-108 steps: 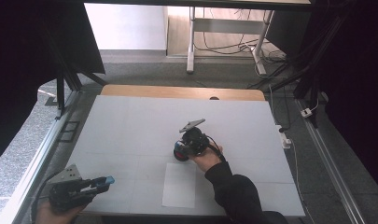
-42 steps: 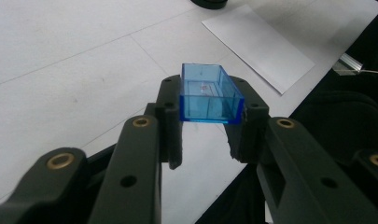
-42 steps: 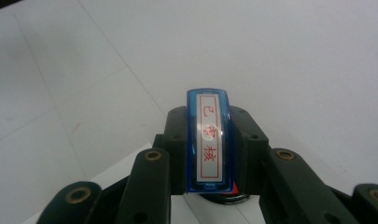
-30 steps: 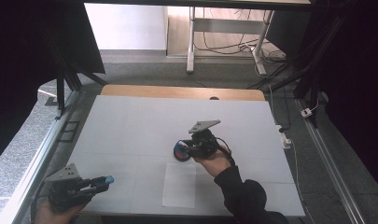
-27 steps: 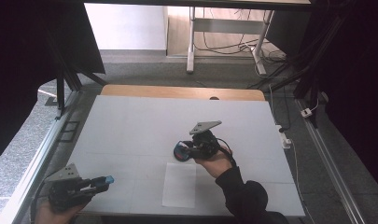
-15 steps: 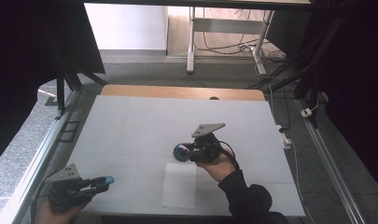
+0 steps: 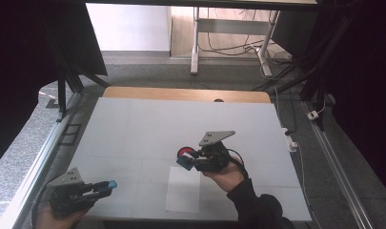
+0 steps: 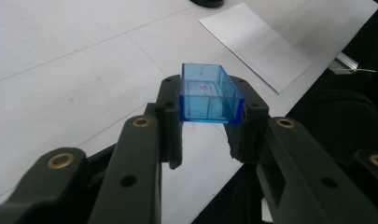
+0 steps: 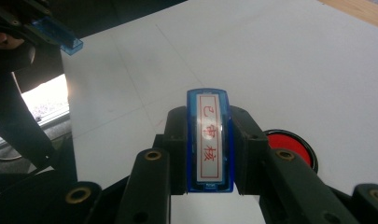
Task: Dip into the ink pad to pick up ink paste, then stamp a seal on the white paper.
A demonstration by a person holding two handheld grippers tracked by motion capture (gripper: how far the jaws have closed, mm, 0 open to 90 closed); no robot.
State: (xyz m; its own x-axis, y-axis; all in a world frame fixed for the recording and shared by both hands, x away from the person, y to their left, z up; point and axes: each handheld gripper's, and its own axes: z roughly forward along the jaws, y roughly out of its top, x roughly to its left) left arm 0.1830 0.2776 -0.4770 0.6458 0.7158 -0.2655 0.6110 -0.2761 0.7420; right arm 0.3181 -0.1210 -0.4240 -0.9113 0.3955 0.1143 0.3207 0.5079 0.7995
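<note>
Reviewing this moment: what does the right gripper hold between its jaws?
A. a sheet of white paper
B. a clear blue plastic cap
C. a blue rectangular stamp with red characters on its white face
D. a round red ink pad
C. In the right gripper view the right gripper is shut on the blue rectangular stamp, red characters facing the camera; the round red ink pad lies on the table beyond it.

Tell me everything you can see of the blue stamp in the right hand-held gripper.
The stamp is a narrow block of clear blue plastic, rounded at its ends. Its white face, framed by a red line with three red characters in a column, looks toward the camera. The right hand-held gripper is shut on its two long sides, holding it off the white table, near the red ink pad and apart from it. In the high view it sits above the table's middle, by the sheet of paper.
</note>
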